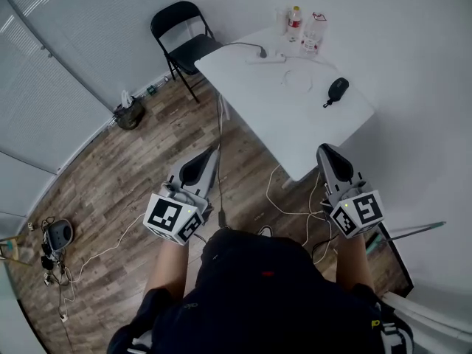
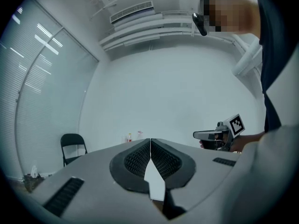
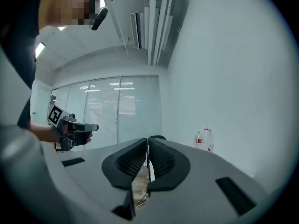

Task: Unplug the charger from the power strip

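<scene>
A white power strip point(image 1: 268, 59) lies near the far edge of the white table point(image 1: 324, 135). A black charger point(image 1: 262, 51) is plugged into it, and its dark cable runs off to the left. Both grippers are held low in front of the person, well short of the table's near corner. My left gripper point(image 1: 208, 157) is shut with nothing in it, its pads meeting in the left gripper view point(image 2: 150, 146). My right gripper point(image 1: 330, 153) is also shut and empty point(image 3: 148, 143). Neither gripper view shows the strip.
Two bottles point(image 1: 295, 22) stand behind the strip. A black mouse point(image 1: 338, 88) and a thin white cable loop point(image 1: 299, 78) lie on the table. A black folding chair point(image 1: 181, 39) stands at the table's left. Cables trail on the wood floor point(image 1: 284, 205).
</scene>
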{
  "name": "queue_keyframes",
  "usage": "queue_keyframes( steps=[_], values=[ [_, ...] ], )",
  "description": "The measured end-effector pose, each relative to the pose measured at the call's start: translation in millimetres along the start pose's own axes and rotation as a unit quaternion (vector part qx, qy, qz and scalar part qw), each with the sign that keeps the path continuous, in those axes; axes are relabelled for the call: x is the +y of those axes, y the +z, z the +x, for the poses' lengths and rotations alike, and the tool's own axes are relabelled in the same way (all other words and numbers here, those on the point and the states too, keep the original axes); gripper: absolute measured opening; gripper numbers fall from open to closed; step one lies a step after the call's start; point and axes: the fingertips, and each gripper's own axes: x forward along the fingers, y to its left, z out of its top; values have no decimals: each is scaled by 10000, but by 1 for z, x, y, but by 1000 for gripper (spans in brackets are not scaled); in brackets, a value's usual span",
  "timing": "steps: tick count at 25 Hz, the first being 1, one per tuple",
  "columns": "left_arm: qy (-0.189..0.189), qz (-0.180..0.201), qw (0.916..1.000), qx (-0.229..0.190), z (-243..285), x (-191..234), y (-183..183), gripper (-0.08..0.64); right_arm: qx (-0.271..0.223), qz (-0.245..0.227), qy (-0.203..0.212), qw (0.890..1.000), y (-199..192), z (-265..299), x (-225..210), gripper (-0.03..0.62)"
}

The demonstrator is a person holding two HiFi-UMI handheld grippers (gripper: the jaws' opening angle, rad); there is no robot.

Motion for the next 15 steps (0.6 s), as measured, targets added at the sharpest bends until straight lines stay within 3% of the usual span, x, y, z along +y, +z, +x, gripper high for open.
queue_keyframes(
  steps=[8, 15],
  values=[
    [151, -1, 9996, 242, 17, -16, -12, 23, 61, 187, 114, 9997, -18, -2, -26, 34],
    [122, 24, 9997, 213, 43, -2, -15, 23, 100, 209, 59, 9997, -29, 13, -44, 34]
  ],
)
